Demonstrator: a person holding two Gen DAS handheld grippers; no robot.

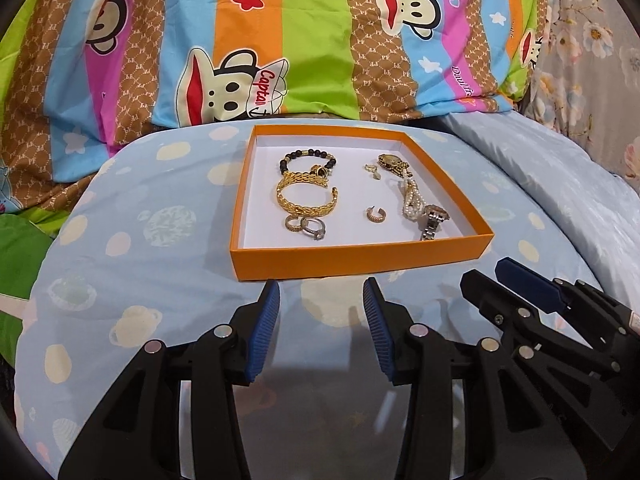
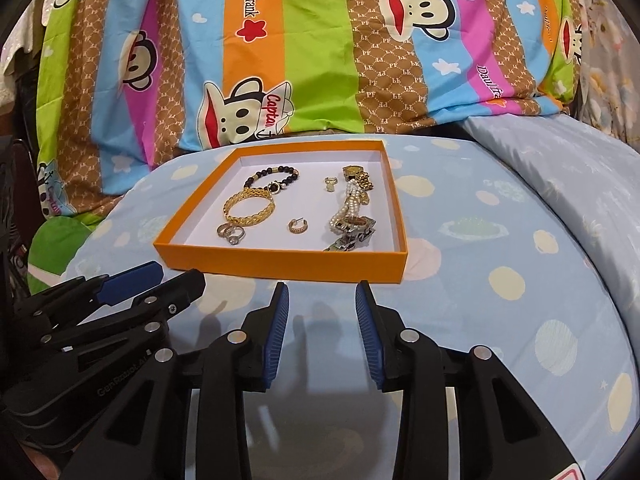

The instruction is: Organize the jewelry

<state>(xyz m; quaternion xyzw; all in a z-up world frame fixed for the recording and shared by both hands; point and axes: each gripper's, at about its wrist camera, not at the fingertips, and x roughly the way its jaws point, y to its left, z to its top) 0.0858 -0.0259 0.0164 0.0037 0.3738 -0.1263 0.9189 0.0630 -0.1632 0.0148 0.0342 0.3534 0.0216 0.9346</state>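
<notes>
An orange tray [image 1: 352, 266] [image 2: 280, 266] with a white floor lies on a blue dotted cushion. In it lie a black bead bracelet [image 1: 306, 160] [image 2: 272, 176], a gold cuff [image 1: 306, 196] [image 2: 248, 206], two rings [image 1: 306, 226] [image 2: 231, 233], a gold hoop earring [image 1: 376, 214] [image 2: 298, 226], a small gold earring [image 1: 372, 170] [image 2: 330, 182], a gold watch [image 1: 394, 162] [image 2: 358, 176], a pearl strand [image 1: 412, 196] [image 2: 348, 208] and a silver watch [image 1: 432, 220] [image 2: 354, 232]. My left gripper [image 1: 320, 294] [image 2: 160, 276] and right gripper [image 2: 322, 294] [image 1: 488, 276] are both open and empty, side by side just before the tray's near wall.
The blue dotted cushion [image 1: 140, 288] [image 2: 500, 280] curves down at its sides. A striped cartoon-monkey bedsheet [image 1: 320, 40] [image 2: 320, 40] rises behind the tray. A pale blue pillow [image 1: 560, 168] [image 2: 560, 168] lies to the right.
</notes>
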